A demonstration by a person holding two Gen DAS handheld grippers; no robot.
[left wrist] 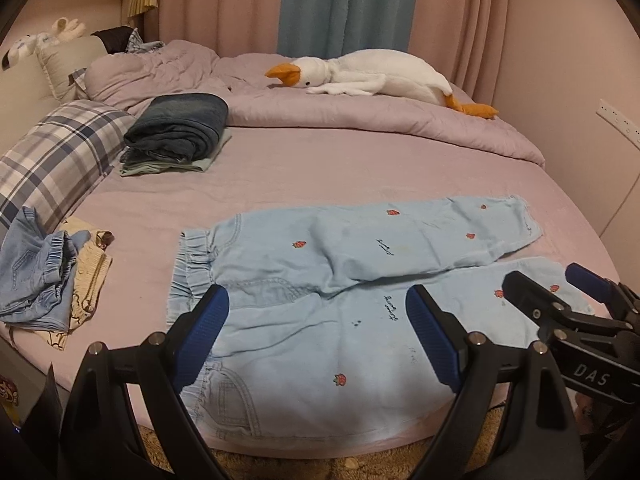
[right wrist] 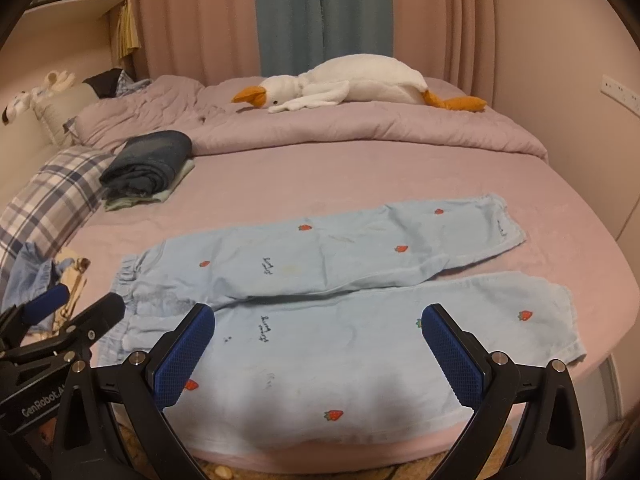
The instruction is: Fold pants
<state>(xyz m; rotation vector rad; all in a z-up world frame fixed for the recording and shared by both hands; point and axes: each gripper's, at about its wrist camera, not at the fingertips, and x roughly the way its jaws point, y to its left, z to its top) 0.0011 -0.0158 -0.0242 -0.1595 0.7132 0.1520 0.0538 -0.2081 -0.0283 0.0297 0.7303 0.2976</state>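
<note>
Pants, pale blue, lie spread flat at the bed's near edge as the left hand-held gripper and right hand-held gripper hover empty, jaws apart; a single-layer pinch risks bunching the fold.

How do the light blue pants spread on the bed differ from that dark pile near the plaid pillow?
The light blue pants lie spread flat with both legs stretched out; the dark denim pile is already folded into a thick bundle. The pants are pale with small strawberry prints; the pile is dark and plain. The pants lie at the near edge; the pile rests farther back on a pale green garment. Both rest on the pink bed.
</note>
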